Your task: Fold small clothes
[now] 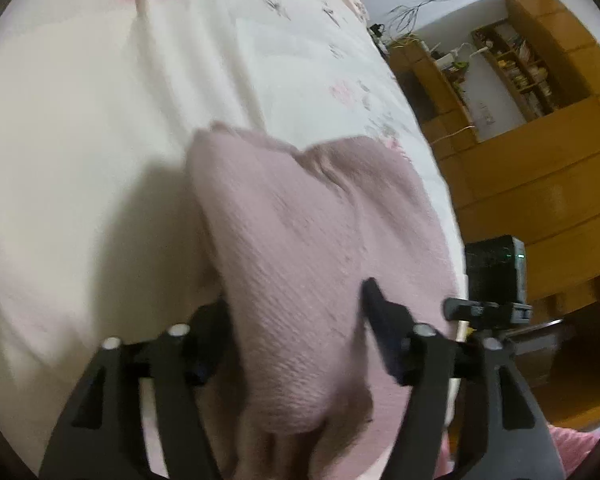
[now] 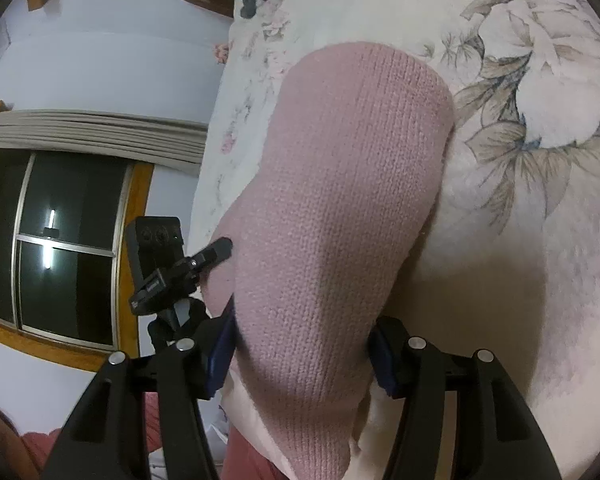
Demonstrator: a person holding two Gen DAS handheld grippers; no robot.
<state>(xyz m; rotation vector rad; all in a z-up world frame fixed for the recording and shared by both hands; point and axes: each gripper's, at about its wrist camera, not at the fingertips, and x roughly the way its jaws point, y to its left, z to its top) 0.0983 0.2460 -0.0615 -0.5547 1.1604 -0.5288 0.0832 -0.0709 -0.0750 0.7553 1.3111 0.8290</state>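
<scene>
In the left view the left gripper point(image 1: 296, 308) pinches the pink knit point(image 1: 300, 220), which hangs toward twelve o'clock over the flowery bed point(image 1: 80, 160), and in the right view the right gripper point(image 2: 300, 344) pinches it too, so the fold looks only half done.

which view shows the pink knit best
The right wrist view: the pink knit garment is sharp there, its stitches clear, between the right gripper fingers. In the left wrist view it is motion-blurred.
</scene>
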